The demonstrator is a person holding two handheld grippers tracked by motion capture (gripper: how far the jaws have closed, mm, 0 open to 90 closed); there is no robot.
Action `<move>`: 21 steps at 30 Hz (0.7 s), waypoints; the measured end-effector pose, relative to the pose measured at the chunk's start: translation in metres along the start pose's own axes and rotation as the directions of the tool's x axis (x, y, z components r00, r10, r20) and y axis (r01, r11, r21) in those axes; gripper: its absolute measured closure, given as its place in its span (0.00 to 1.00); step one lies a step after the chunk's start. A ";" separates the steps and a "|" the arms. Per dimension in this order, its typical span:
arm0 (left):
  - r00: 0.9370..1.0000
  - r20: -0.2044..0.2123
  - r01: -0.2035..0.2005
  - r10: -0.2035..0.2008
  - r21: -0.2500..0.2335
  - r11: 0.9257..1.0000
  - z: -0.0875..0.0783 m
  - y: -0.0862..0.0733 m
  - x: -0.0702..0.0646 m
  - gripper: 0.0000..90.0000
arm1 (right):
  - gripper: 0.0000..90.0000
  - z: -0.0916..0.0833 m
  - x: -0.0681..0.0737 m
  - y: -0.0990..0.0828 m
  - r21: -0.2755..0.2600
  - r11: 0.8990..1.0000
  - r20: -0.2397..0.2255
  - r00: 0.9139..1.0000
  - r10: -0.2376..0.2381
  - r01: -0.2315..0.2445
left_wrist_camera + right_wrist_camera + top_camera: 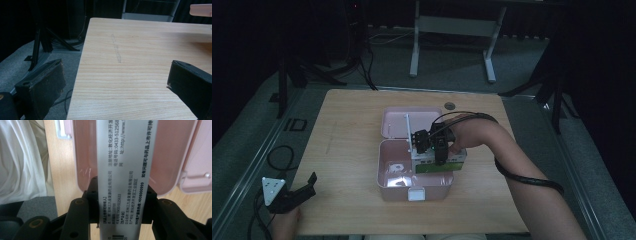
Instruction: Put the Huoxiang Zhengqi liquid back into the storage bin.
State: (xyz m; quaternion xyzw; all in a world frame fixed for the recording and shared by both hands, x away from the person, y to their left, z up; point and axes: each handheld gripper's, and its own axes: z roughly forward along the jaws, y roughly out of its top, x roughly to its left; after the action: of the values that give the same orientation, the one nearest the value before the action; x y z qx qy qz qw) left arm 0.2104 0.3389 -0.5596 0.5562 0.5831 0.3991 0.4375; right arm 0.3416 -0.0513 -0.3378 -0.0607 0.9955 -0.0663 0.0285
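Observation:
A pink plastic box stands open at the middle of the wooden table, its lid laid back behind it. My right gripper is shut on a white and green medicine carton, holding it over the right side of the box. In the right gripper view the carton's printed white face runs up between the jaws of my right gripper, with the pink box's inside beneath. My left gripper rests at the table's front left corner, open with nothing between its fingers.
A white clasp sits on the box's front wall. A small dark round disc lies near the table's far edge. The table's left edge drops to grey floor with black stand legs. A cable loops along the right forearm.

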 end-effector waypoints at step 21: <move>1.000 0.005 0.006 -0.006 0.003 1.000 0.000 0.000 0.001 0.02 | 0.69 0.022 0.003 0.035 -0.031 0.999 -0.036 0.999 -0.029 0.028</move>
State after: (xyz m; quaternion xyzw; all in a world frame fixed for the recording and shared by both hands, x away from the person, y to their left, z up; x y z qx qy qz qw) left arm 0.2106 0.3397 -0.5594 0.5561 0.5842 0.3957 0.4392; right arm 0.3362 -0.0202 -0.3646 -0.0740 0.9958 -0.0528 0.0084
